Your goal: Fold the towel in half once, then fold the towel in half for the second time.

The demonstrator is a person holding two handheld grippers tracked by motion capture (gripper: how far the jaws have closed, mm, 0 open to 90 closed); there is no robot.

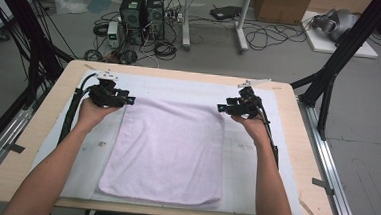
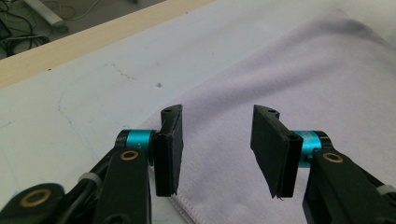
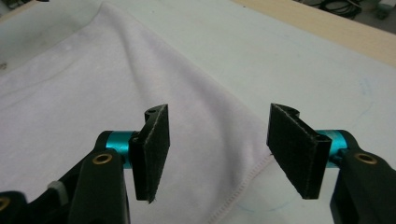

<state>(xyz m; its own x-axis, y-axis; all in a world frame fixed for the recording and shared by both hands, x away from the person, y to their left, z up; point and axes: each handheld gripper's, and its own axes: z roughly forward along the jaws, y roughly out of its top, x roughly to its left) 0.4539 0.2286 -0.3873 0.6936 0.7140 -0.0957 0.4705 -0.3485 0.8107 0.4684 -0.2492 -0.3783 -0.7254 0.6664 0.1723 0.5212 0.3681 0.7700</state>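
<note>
The towel [image 1: 168, 151] looks soft and floppy, best picked up by its far corners, where both grippers' fingers [image 2: 169, 149] wait, released.

1. The soft pale lilac cloth towel [image 1: 168, 151] is plain and unpatterned, with a stitched hem of the same tint showing below the jaws in both gripper views.
2. The left gripper [image 2: 217, 149] has matt black jaws on bright turquoise metal collars, with brass-coloured rivets.
3. The right gripper [image 3: 217, 151] bears the same black, turquoise and brass.
4. The light wooden counter [image 1: 306, 144] is beige, under a white mat [image 1: 245, 156] with faint blue pen lines beside the jaws.
</note>
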